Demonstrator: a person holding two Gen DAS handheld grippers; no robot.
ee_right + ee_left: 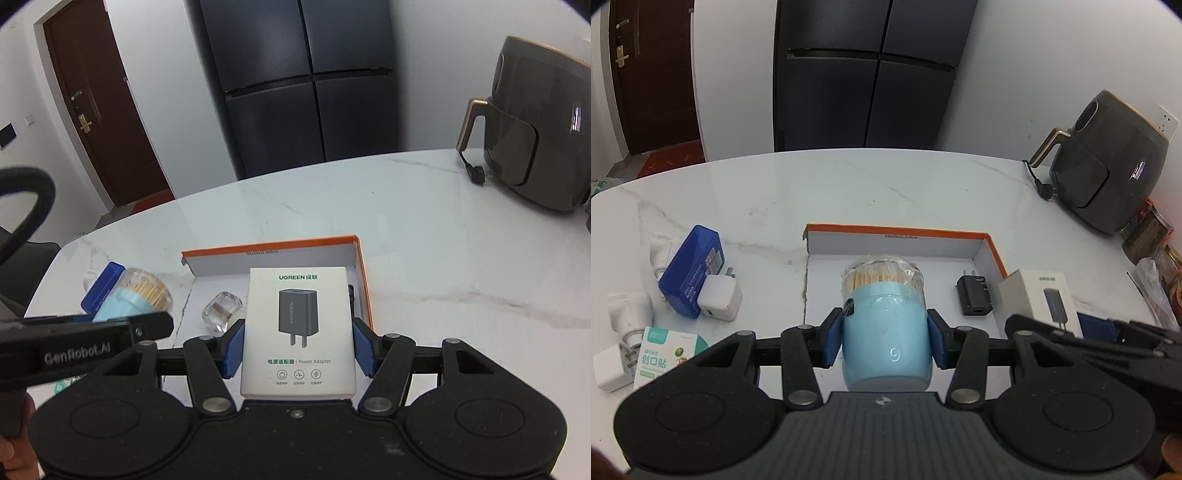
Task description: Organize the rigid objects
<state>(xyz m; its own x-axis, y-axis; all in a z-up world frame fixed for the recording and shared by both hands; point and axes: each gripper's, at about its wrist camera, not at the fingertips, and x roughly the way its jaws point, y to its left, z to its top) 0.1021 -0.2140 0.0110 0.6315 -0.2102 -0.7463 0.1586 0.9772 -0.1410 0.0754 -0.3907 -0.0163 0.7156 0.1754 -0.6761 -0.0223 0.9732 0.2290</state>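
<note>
My left gripper point(885, 338) is shut on a light blue toothpick jar point(885, 332) with a clear lid, held over the white, orange-edged shallow box point(897, 232). A black plug adapter point(974, 295) lies inside that box at the right. My right gripper point(298, 347) is shut on a white power adapter carton point(298, 328), held over the same box point(269, 245). The carton point(1043, 299) also shows at the right of the left wrist view. A clear plastic cube point(222, 311) lies in the box. The toothpick jar point(142, 295) appears at the left of the right wrist view.
Left of the box lie a blue case point(692, 271), white chargers point(719, 297), a white plug point(628, 314) and a green-and-white plaster pack point(665, 360). A dark air fryer point(1108, 162) with its cord stands at the far right of the marble table point(849, 184). Jars point(1148, 232) crowd the right edge.
</note>
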